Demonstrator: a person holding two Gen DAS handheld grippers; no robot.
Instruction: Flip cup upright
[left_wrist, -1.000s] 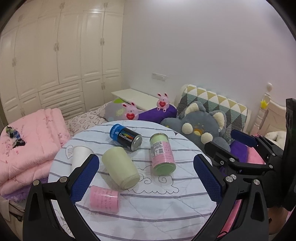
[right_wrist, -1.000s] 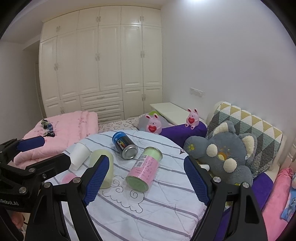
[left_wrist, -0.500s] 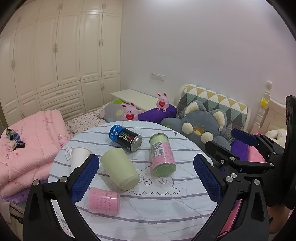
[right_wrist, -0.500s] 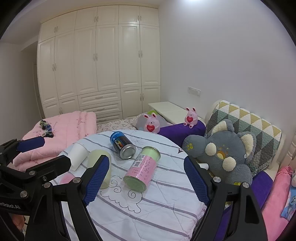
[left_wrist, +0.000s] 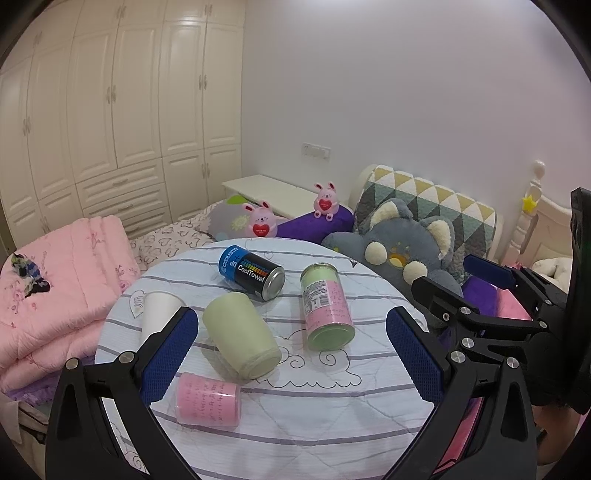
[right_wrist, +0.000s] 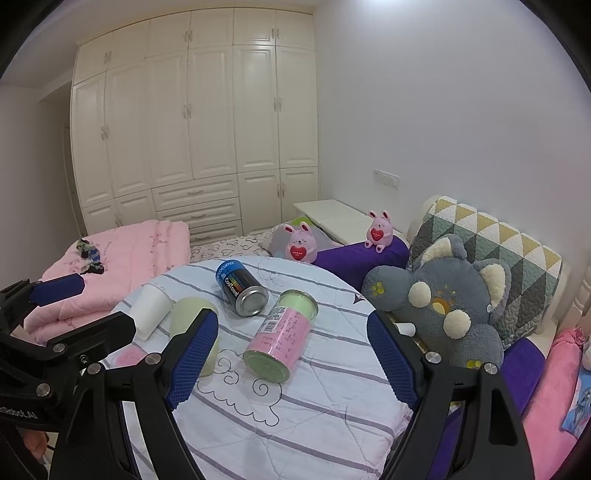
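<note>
Your pale green cup (left_wrist: 242, 338) lies on its side on the round table (left_wrist: 332, 435), between the white cup (left_wrist: 157, 314) and the pink-and-green canister (left_wrist: 325, 306). Over the last second both views have only drifted slightly; nothing on the table moved, so the flip hasn't begun. Left gripper (left_wrist: 291, 354) and right gripper (right_wrist: 291, 354) both hang spread wide, empty

left wrist: above near table (left_wrist: 332, 435) edge, facing bed | right wrist: same, further right | shared: tabletop
</note>
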